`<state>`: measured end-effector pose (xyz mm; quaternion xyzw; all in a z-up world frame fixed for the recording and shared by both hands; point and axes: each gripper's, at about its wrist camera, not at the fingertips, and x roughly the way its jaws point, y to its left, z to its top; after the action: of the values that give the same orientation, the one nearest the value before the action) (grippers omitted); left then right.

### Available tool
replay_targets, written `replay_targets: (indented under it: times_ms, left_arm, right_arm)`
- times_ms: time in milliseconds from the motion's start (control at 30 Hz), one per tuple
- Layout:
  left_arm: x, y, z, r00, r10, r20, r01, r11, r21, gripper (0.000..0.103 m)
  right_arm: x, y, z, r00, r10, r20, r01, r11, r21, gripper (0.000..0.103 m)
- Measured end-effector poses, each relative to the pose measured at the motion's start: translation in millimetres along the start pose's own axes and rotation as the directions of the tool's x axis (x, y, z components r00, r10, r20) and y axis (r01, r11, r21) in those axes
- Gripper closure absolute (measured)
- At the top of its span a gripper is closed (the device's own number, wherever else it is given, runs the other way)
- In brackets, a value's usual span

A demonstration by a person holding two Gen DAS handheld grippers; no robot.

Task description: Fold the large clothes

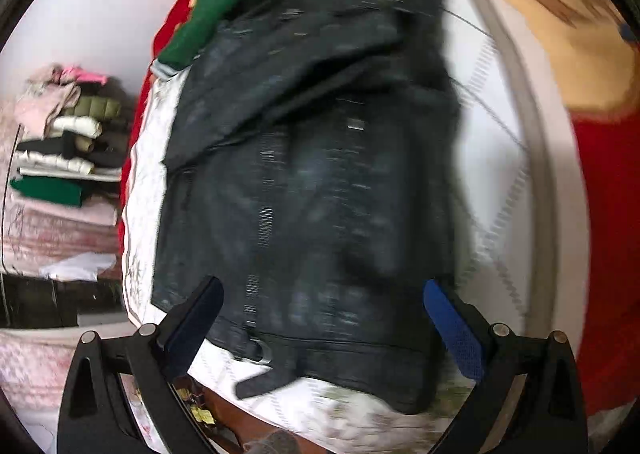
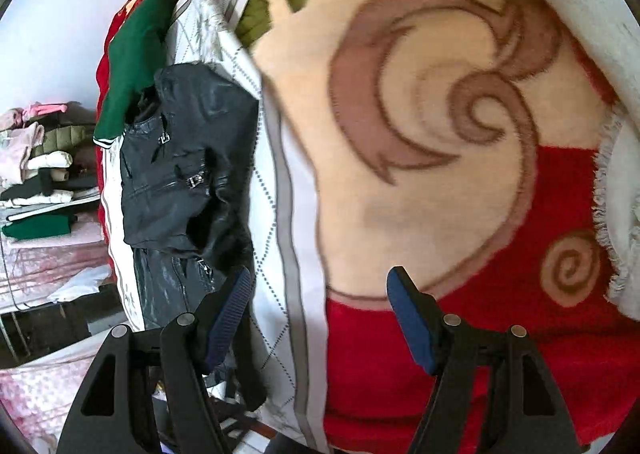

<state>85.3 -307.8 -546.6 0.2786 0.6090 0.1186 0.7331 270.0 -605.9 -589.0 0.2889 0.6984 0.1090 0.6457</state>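
A black leather jacket point(image 1: 312, 182) with zips and buckles lies on a white patterned sheet point(image 1: 492, 158), one sleeve folded across its upper part. My left gripper point(image 1: 323, 286) is open and empty, hovering over the jacket's near hem. In the right wrist view the jacket point(image 2: 180, 182) lies to the left, with its sleeve hanging near the left finger. My right gripper point(image 2: 319, 278) is open and empty above the sheet's edge point(image 2: 280, 214) and a red and cream blanket point(image 2: 420, 174).
A green garment point(image 1: 232, 2) lies at the jacket's far end, also in the right wrist view point(image 2: 136, 58). A stack of folded clothes point(image 1: 68, 142) stands at left beyond the bed, over pink bedding point(image 1: 52, 230). The red blanket point(image 1: 612, 234) lies at right.
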Motion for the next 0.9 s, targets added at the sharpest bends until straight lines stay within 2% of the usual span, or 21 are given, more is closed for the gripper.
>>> replay_targets:
  times_ms: [133,200,300,533,600,667,733,800,900]
  left_arm:
    - [15,-21,5,0.999,0.043,-0.031,-0.042,0.998,0.044,0.0]
    - [12,-14,10,0.999,0.031,-0.04,-0.03,0.999,0.03,0.0]
    - [-3,-6,10,1.0,0.015,-0.003,-0.015,1.0,0.022,0.0]
    - [-5,-38,-2,0.999,-0.033,-0.008,0.033,0.998,0.058,0.0]
    - [-2,-49,-1,1.0,-0.021,0.007,0.021,0.997,0.077,0.0]
    - [13,-53,1,1.0,-0.006,-0.012,0.007,0.996,0.092,0.0]
    - [26,-41,8,1.0,-0.022,-0.021,0.023,0.999,0.044,0.0]
    - [32,-22,15,1.0,-0.005,-0.014,0.004,1.0,-0.017,0.0]
    - [42,7,21,1.0,-0.006,-0.023,0.004,0.996,-0.087,0.001]
  right_arm:
    - [8,-7,6,1.0,0.025,-0.012,-0.025,1.0,0.01,0.031]
    - [11,-5,9,0.999,0.031,-0.021,-0.031,0.999,0.01,0.031]
    - [15,4,14,0.999,0.04,-0.028,-0.04,0.999,-0.015,0.031]
    - [22,22,18,0.998,0.048,-0.045,-0.05,0.998,-0.043,0.031]
    - [23,26,18,0.998,0.043,-0.047,-0.046,0.997,-0.059,0.031]
    - [28,28,18,0.998,0.036,-0.056,-0.039,0.997,-0.07,0.031]
    - [34,29,19,0.997,0.04,-0.069,-0.045,0.997,-0.068,0.031]
    - [43,33,22,0.994,0.069,-0.081,-0.076,0.994,-0.078,0.031]
    - [62,45,30,0.981,0.169,-0.097,-0.176,0.981,-0.076,0.031]
